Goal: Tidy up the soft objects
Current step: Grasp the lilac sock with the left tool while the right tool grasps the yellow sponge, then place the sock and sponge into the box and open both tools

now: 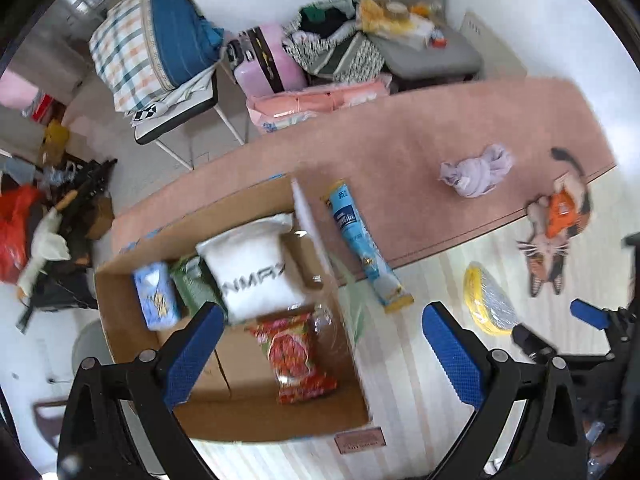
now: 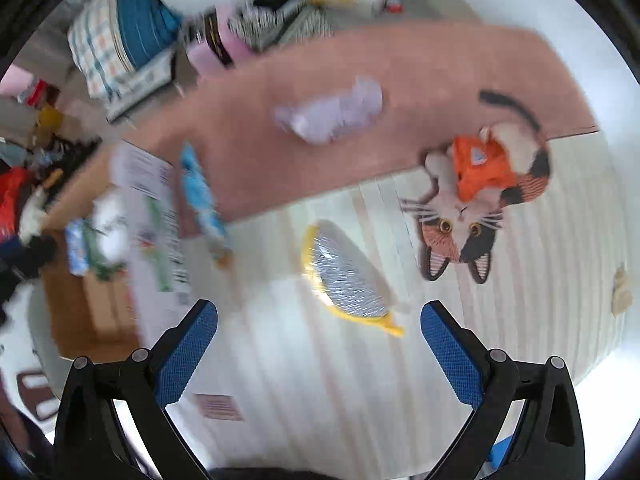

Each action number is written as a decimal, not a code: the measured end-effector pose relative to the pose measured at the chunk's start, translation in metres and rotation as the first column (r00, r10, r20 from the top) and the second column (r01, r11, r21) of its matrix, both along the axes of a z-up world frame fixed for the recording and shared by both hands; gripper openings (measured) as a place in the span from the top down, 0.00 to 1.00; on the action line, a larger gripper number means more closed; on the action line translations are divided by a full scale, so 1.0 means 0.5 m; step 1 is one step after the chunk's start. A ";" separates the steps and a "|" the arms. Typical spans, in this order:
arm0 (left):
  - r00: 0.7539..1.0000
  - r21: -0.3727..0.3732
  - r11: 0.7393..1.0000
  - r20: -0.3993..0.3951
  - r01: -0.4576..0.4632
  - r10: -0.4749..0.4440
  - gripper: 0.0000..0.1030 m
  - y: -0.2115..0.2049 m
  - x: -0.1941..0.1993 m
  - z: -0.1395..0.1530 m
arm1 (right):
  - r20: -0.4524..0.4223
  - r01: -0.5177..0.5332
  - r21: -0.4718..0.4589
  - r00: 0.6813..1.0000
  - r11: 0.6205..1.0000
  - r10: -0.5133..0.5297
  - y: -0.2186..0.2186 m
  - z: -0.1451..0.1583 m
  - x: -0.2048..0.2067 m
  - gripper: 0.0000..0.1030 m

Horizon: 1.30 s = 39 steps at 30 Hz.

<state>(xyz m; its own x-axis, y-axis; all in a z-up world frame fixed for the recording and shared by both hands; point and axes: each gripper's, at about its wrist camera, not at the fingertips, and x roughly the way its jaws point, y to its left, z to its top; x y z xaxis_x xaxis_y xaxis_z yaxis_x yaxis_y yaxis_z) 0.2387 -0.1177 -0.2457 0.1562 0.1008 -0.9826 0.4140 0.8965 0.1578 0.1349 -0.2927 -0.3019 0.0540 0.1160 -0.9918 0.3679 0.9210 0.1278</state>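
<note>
The left gripper (image 1: 320,344) hangs over a cardboard box (image 1: 132,312), its fingers wide apart and holding nothing. In the box sit a white pillow (image 1: 252,268), a blue pack (image 1: 156,296) and a red snack bag (image 1: 296,356). The right gripper (image 2: 319,344) also has its fingers wide apart, above a yellow round thing (image 2: 344,276). A purple cloth (image 2: 332,114) lies on the pink mat (image 2: 440,68). A cat toy (image 2: 476,196) lies near the mat's edge.
</note>
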 end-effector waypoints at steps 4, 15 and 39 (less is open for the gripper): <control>0.999 0.077 0.996 -0.040 0.036 -0.033 0.01 -0.065 0.038 -0.061 | -0.110 -0.079 0.029 0.991 0.996 0.082 -0.002 -0.128 0.023 0.12; 0.985 0.162 0.975 -0.110 0.153 -0.136 0.01 -0.225 0.109 -0.187 | -0.190 -0.086 0.032 0.978 0.996 0.091 -0.045 -0.247 0.016 0.48; 0.831 0.111 0.837 -0.249 0.536 -0.498 0.62 -0.484 0.039 -0.345 | -0.201 0.180 0.092 0.967 0.979 -0.159 -0.331 -0.283 -0.006 0.55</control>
